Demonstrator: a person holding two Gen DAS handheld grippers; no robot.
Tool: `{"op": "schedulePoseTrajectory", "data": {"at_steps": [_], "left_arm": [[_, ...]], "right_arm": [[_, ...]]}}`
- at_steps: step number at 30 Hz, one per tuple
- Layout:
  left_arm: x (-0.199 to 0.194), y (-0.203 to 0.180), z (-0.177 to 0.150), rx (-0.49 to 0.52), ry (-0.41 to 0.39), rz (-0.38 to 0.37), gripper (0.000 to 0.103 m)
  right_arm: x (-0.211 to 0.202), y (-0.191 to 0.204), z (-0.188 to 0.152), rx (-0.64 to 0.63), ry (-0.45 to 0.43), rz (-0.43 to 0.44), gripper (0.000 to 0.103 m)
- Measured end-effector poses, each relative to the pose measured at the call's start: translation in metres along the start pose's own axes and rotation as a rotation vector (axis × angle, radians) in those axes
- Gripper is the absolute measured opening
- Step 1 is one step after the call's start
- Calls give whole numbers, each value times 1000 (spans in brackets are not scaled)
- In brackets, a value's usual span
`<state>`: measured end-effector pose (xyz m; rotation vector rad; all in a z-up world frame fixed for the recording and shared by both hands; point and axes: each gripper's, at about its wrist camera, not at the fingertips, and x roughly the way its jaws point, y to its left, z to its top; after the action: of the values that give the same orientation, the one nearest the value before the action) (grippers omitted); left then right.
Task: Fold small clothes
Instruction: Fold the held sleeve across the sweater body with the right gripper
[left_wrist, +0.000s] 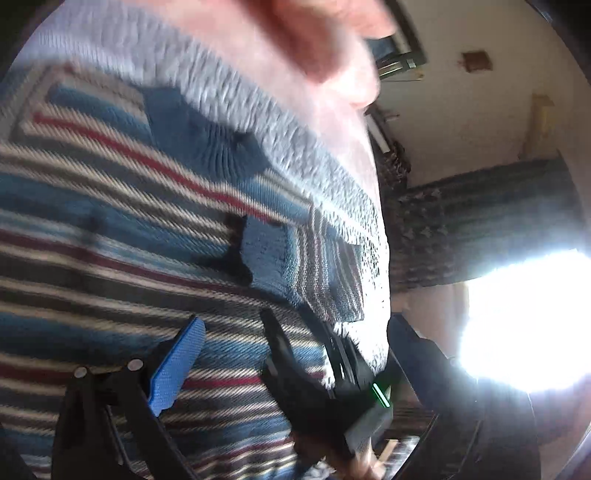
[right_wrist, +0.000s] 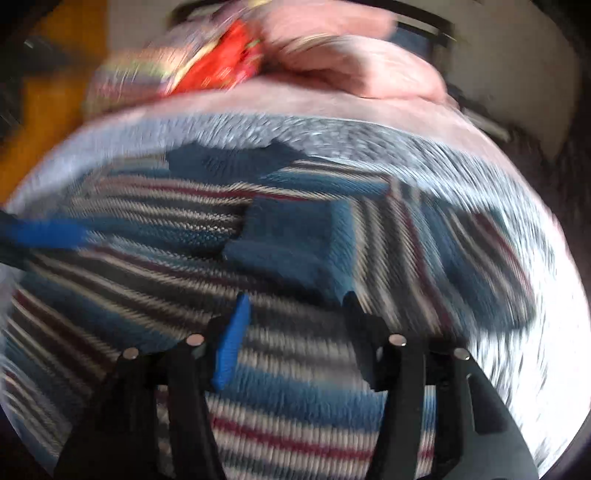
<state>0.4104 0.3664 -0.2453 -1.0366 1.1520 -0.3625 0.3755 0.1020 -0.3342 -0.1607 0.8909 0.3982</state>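
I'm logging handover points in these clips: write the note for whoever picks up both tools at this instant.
Left tool: open, nothing between its fingers, hovering over the striped knit garment.
Right tool: open, empty, over the same garment; in the right wrist view the left tool's blue finger pad shows at the left edge.
Things: the garment lies on a pale knitted cover; one sleeve with a blue cuff lies folded in across the body. A pink cloth and a red patterned item lie beyond.
Done: the sleeve fold, it seems.
Left: the remaining folds; both views are motion-blurred, so recheck the layout first.
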Motion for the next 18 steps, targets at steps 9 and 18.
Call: {"op": "schedulePoseTrajectory", "data": {"at_steps": [9,18], "left_arm": [[100,23,28,-110,98,109,97],[110,8,48,-59,105,241,9]], "right_arm": [[-33,-29,-55,331,-76,173,59],[-24,-26,-64,357,-96,229,60]]}}
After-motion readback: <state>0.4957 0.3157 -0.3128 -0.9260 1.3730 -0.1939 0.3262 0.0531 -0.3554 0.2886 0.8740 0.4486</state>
